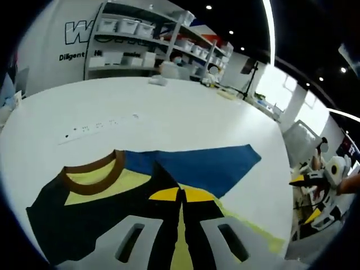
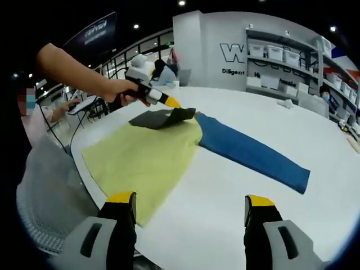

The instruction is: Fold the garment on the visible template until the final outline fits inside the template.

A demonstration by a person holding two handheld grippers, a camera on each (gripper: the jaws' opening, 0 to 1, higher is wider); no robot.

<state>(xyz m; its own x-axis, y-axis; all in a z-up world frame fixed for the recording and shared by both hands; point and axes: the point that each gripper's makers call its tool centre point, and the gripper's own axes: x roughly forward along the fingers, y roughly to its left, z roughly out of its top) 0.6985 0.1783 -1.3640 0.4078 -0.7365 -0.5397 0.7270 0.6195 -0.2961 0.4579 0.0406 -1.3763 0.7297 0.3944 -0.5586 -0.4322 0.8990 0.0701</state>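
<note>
You face a white worktop; behind it, shelving with white bins lines a lettered wall, ceiling spotlights overhead.

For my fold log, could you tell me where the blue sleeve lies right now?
In the right gripper view the blue sleeve lies flat on the white table, stretching right from the yellow body, beyond the open right gripper.
</note>
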